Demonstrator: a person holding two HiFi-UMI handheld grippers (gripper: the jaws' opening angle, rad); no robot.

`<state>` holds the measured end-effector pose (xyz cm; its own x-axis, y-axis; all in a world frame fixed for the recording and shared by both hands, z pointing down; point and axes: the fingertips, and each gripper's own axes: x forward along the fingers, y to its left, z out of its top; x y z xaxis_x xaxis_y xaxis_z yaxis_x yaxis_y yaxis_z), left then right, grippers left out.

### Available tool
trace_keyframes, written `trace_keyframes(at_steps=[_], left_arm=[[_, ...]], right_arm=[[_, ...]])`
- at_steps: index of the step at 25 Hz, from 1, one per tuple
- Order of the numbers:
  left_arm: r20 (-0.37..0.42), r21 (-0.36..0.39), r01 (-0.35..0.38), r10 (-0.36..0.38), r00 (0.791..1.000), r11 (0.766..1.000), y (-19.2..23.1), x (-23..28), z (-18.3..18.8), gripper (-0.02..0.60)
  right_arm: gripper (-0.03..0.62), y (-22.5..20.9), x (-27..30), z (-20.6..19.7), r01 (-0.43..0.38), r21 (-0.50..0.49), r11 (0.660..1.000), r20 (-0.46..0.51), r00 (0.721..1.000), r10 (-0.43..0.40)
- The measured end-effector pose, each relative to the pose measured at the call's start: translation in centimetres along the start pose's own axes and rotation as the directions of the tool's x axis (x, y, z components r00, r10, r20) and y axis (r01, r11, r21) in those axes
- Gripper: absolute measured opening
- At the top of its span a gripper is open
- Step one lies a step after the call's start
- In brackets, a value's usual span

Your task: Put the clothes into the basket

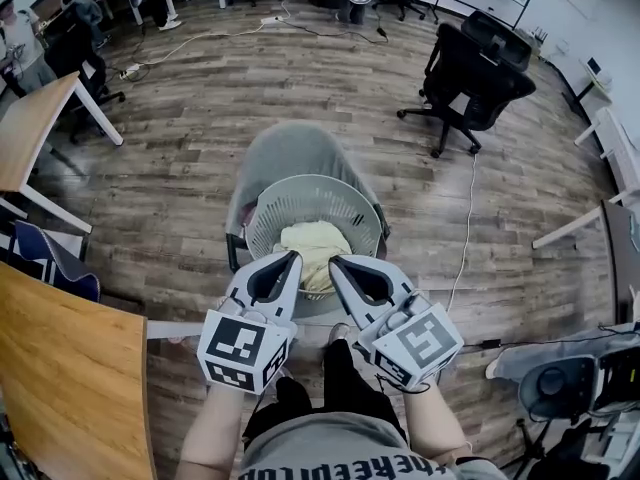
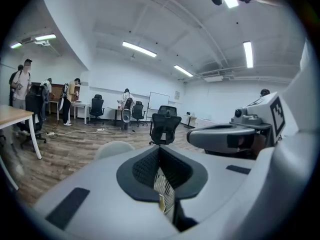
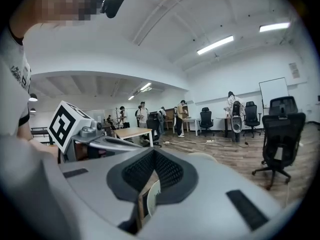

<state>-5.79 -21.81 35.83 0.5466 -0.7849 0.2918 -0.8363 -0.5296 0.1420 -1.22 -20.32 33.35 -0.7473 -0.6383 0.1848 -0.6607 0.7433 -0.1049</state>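
Note:
A round pale grey basket stands on a grey chair just in front of me. A pale yellow garment lies bunched inside it. My left gripper and right gripper are side by side above the basket's near rim, both pointing forward over it. Both are shut with nothing between the jaws. In the left gripper view the shut left gripper fills the lower frame, with the right gripper beside it. In the right gripper view the right gripper has the left gripper at its left.
A black office chair stands at the back right, with a cable running across the wooden floor. A wooden tabletop lies close at my left and another desk further back. Grey equipment sits at the lower right. People stand far across the room.

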Motion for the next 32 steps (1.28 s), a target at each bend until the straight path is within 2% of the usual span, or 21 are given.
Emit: trace_keyframes(at_steps=[12,19,32], left_arm=[[0.091,0.062,0.065,-0.07,0.993,0.996,-3.0,-4.9,2.3,0.012],[0.113,0.085,0.077,-0.086,0.99,0.993,-4.0,-6.6,2.7,0.012],[0.149,0.092,0.083,-0.096,0.984,0.992,-4.1,-9.2,3.1,0.012]], right_arm=[[0.009,4.0,-3.0,1.3,0.064,-0.041,0.997,0.056,0.996,-0.062],[0.009,5.1,-4.1,1.7,0.095,-0.054,0.994,0.083,0.992,-0.09],[0.009,7.5,-4.2,2.5,0.074,-0.077,0.994,0.108,0.992,-0.066]])
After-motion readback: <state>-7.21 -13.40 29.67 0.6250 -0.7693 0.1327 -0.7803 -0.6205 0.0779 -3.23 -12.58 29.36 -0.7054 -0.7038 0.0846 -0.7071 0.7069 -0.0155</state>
